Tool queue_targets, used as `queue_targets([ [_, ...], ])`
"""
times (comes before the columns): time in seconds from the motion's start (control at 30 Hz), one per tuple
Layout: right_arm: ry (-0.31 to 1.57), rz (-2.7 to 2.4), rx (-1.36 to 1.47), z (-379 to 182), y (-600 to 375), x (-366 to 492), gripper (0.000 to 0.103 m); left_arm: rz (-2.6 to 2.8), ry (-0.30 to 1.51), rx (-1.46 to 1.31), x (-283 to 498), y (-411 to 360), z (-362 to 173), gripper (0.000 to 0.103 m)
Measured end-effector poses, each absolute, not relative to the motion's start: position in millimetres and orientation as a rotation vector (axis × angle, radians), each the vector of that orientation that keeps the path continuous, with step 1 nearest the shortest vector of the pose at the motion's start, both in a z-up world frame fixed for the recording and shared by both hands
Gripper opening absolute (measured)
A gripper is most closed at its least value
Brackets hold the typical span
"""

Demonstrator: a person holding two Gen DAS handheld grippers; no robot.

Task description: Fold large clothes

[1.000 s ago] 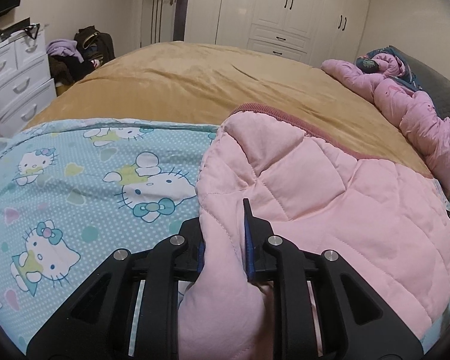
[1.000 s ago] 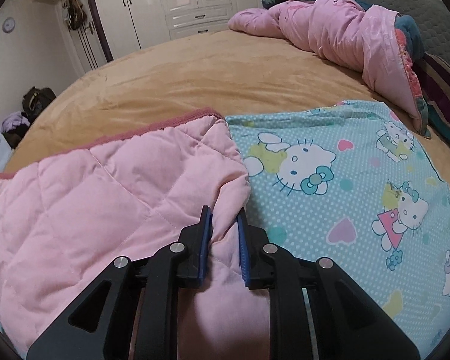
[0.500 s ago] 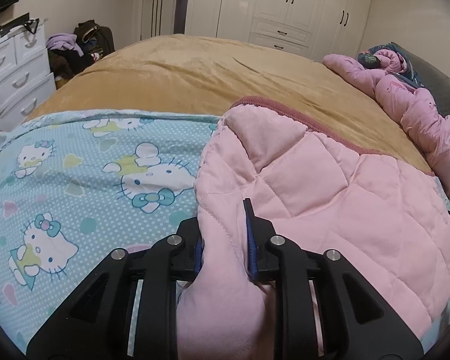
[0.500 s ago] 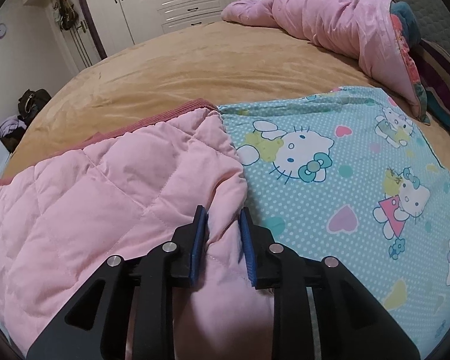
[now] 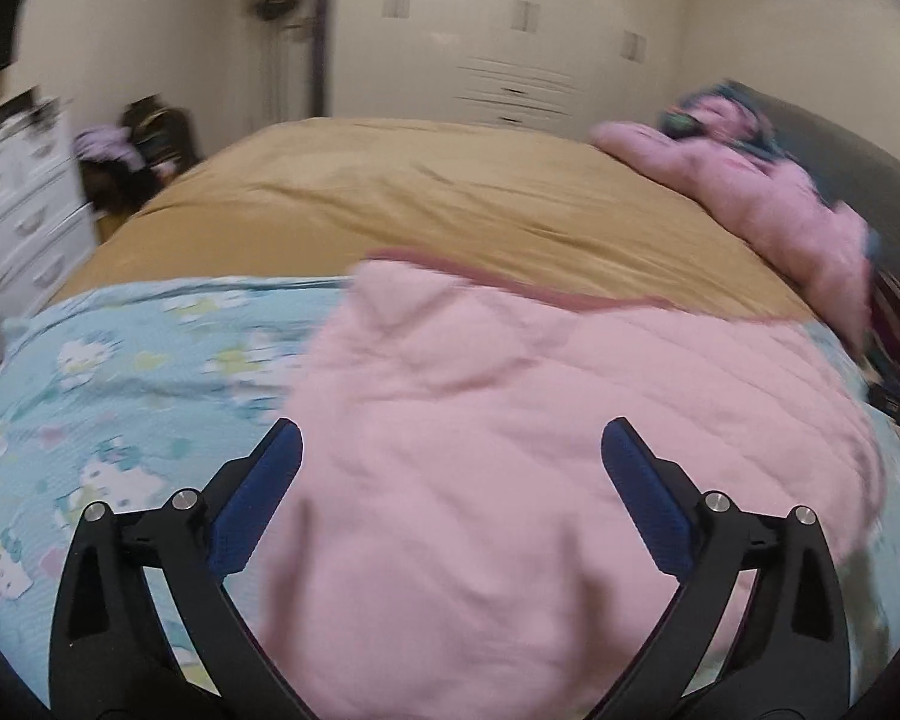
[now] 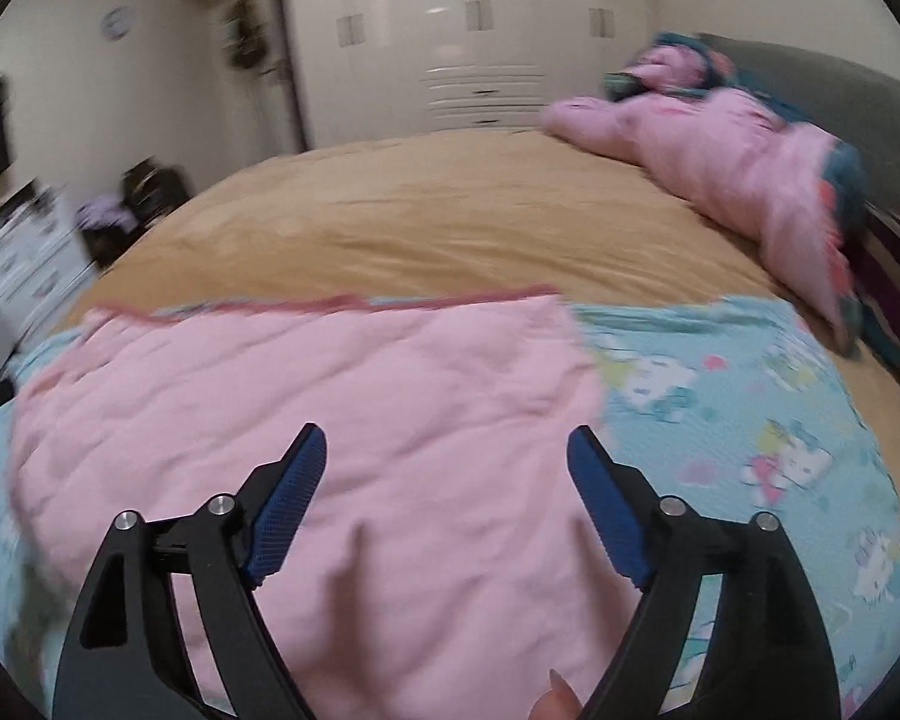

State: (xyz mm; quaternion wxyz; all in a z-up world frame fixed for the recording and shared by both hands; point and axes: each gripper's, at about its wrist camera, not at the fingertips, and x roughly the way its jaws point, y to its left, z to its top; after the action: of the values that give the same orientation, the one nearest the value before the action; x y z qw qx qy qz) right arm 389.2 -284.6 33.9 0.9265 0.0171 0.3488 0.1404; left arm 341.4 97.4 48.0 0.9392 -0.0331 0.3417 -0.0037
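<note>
Both of your grippers have let go since the earlier frames: each was pinched on a ridge of the pink quilted cover, and now each has drawn back with its jaws just opened wide.

From the left wrist camera, your left gripper [image 5: 450, 450] stands released, blue pads [image 5: 258, 510] far apart, nothing pressed between them. The pink quilted cover [image 5: 510, 420] lies folded on the bed straight ahead and below the fingers, filling the gap between them and spreading off to the right. Its dark pink bound edge [image 5: 510, 282] runs across the view at the far side, so the long axis lies left to right in front of you. The Hello Kitty printed side [image 5: 120, 390] shows to the left of the fold, on the tan bedspread [image 5: 450, 198].

From the right wrist camera, your right gripper [image 6: 447, 462] is likewise released, with no cloth caught between the jaws. Here the pink quilted cover [image 6: 330, 408] sits ahead and stretches to the left, while the Hello Kitty printed side [image 6: 750, 420] lies to the right. A fingertip [image 6: 555, 699] of yours shows at the lower edge. A crumpled pink quilt [image 6: 720, 144] lies well apart by the headboard.

Judging by this, the folded pink panel lies between your two hands, each gripper near one end of its near edge, so neither hand is clearly the nearer one for the next fold.
</note>
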Motion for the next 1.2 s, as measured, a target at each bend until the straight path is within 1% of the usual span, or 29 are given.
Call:
queue_targets([
  [0.17,0.769,0.369,-0.021,28,-241,392,0.085,-0.165,0.773,0.020,352,25,37,0.094],
  [0.27,0.825,0.316,-0.039,17,-234,397,0.085,-0.190,0.859,0.074,361,-2,9,0.094],
  [0.3,0.844,0.312,-0.022,11,-237,399,0.085,-0.175,0.886,0.077,365,-5,-4,0.094],
  [0.33,0.878,0.315,0.004,2,-240,402,0.089,-0.172,0.903,0.068,368,-4,-13,0.095],
  [0.4,0.932,0.320,0.027,-18,-242,407,0.090,-0.187,0.911,0.019,373,3,-24,0.095],
  [0.47,0.936,0.319,0.025,-34,-241,407,0.090,-0.195,0.918,0.007,375,5,-33,0.095],
  [0.6,0.915,0.289,0.015,-44,-236,408,0.090,-0.186,0.912,0.023,375,1,-42,0.095],
  [0.93,0.937,0.291,0.008,-47,-232,410,0.091,-0.188,0.910,0.007,376,1,-36,0.095],
  [1.03,0.927,0.301,0.015,-27,-236,406,0.090,-0.166,0.888,0.021,364,5,-19,0.095],
  [1.1,0.863,0.333,0.026,-9,-242,392,0.091,-0.160,0.868,-0.003,355,13,-7,0.095],
  [1.13,0.838,0.354,0.026,0,-243,384,0.096,-0.164,0.858,-0.009,351,15,-2,0.095],
  [1.2,0.810,0.354,0.012,13,-247,370,0.099,-0.163,0.843,-0.005,342,18,10,0.095],
])
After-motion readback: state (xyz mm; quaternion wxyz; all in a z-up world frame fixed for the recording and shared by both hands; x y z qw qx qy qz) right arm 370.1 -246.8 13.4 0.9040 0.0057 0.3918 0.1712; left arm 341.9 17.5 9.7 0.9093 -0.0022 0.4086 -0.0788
